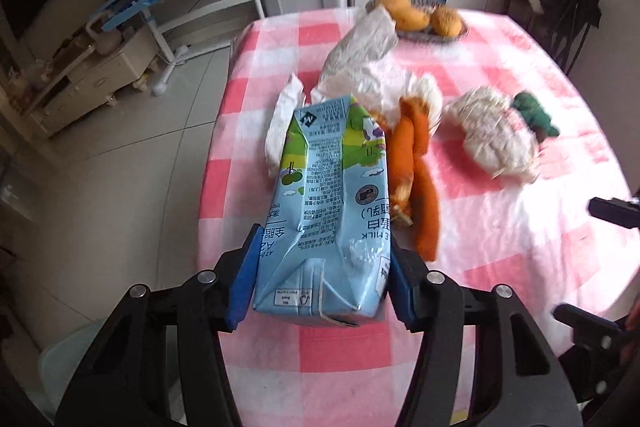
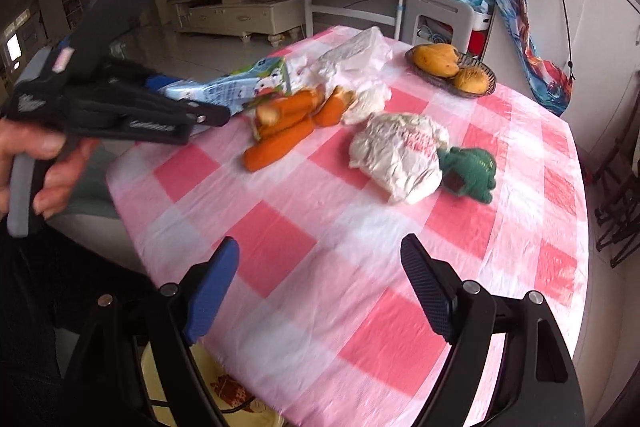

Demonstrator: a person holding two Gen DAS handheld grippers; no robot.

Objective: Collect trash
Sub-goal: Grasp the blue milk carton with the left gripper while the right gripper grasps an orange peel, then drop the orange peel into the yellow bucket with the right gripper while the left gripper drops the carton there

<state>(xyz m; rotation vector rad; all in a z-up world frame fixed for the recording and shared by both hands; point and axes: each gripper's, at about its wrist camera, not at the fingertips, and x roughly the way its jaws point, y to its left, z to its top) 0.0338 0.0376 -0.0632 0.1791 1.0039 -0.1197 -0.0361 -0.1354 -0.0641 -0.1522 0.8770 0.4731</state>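
Orange plush toy beside claw-held milk carton.

Soft daylight fills both views, washing out the tabletop toward its right side, with glare on the glossy milk carton. Shadows are faint. Fisheye bending curves the edges into dark corners, and the paper wad looks smeared.

Left tongs clamped, right tongs spread
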